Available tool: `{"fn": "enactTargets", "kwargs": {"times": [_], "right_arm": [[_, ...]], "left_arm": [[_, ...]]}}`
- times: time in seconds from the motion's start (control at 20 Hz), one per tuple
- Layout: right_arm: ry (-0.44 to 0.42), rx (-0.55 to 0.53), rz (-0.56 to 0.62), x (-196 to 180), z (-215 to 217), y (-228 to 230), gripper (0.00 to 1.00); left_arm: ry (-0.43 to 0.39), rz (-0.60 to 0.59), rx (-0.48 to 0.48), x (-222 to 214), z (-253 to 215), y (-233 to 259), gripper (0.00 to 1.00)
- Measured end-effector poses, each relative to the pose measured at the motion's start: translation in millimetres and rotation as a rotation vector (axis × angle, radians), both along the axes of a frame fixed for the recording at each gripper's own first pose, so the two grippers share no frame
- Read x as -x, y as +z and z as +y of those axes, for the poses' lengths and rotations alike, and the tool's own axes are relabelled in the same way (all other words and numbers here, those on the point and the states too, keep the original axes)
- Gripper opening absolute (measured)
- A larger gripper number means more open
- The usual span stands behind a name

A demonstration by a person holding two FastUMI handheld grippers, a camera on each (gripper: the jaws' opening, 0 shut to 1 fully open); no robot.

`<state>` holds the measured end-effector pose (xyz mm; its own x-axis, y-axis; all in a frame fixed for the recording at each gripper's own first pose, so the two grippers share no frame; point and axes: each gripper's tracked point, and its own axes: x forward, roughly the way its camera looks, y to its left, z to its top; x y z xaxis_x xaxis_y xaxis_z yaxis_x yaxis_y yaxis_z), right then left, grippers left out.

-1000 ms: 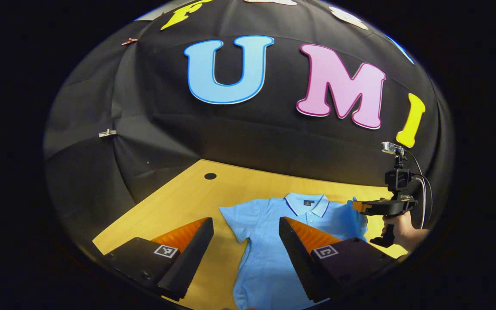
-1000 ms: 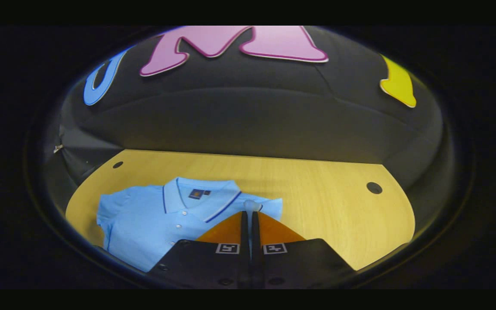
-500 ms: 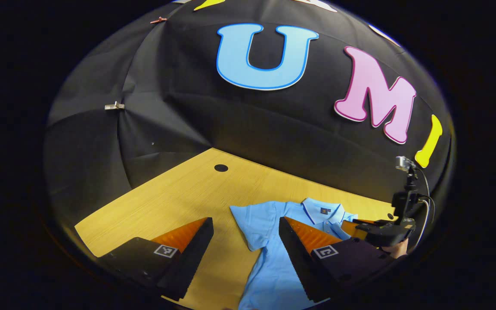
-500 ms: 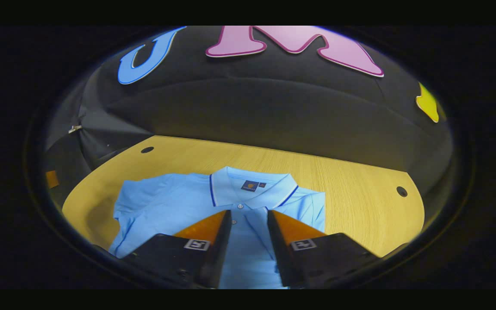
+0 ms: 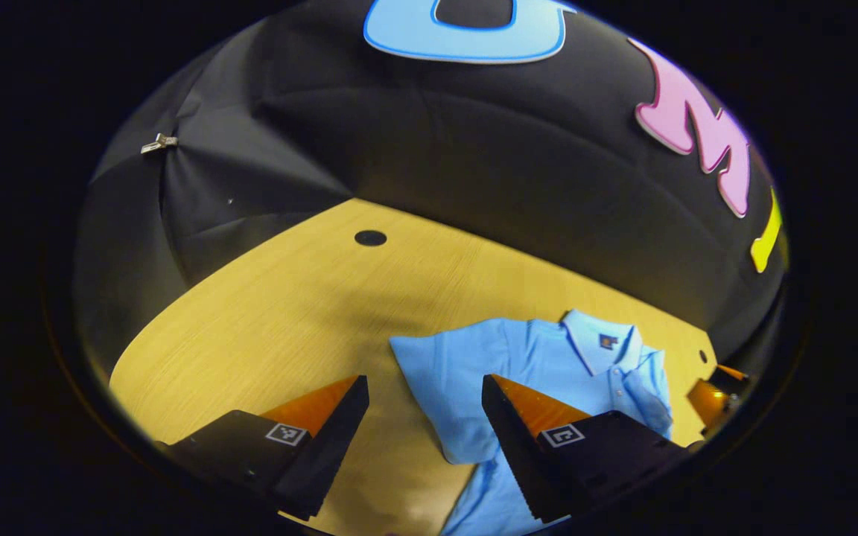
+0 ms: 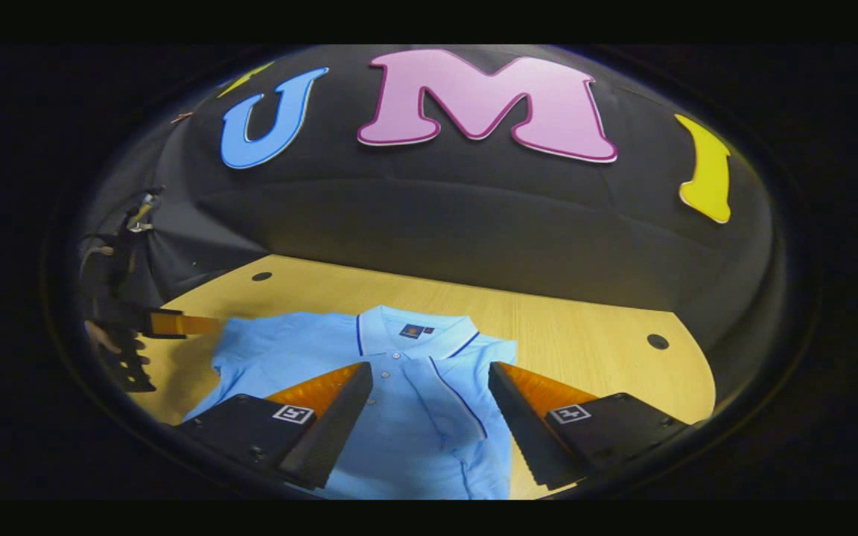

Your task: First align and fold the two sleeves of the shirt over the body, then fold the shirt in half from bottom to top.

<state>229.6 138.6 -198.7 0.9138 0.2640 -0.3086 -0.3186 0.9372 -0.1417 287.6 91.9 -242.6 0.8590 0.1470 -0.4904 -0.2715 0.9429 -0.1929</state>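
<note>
Blue shirt (image 6: 399,417) on wooden table (image 5: 287,313), one sleeve (image 6: 459,402) seemingly folded, both tongs (image 5: 425,417) (image 6: 429,409) open

The shirt (image 6: 399,417) is plain light blue; its collar (image 6: 412,339) carries a thin dark blue stripe along the edge, and the same dark blue line trims the sleeve (image 6: 459,402) folded over the body; inside the collar sits a small dark blue label (image 6: 412,331) with an orange mark; the placket buttons (image 6: 380,365) below the collar are pale; the table (image 5: 287,313) under the shirt is yellow-tan wood grain, with round black holes (image 5: 370,238) beyond the shirt.
</note>
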Motion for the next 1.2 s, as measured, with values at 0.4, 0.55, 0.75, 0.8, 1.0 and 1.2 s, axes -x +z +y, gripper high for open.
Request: {"fn": "enactTargets", "kwargs": {"times": [0.4,0.55,0.75,0.8,1.0,1.2], "right_arm": [[-0.044,-0.053,0.078,22,-38,-18,0.98],[-0.087,-0.082,0.092,20,-55,-21,0.98],[-0.115,-0.078,0.084,19,-74,-22,0.98],[-0.120,-0.076,0.083,19,-77,-24,0.98],[-0.140,-0.074,0.082,21,-94,-26,0.98],[-0.175,-0.077,0.082,29,-115,-28,0.98]], "left_arm": [[0.036,0.059,-0.067,-50,14,-25,0.99],[0.027,0.095,-0.149,-57,13,-28,0.98],[-0.021,0.089,-0.170,-63,-4,-27,0.53],[-0.023,0.085,-0.170,-64,-7,-28,0.39],[-0.031,0.056,-0.149,-67,-11,-23,0.11],[-0.020,0.036,-0.172,-66,-14,-3,0.06]]}}
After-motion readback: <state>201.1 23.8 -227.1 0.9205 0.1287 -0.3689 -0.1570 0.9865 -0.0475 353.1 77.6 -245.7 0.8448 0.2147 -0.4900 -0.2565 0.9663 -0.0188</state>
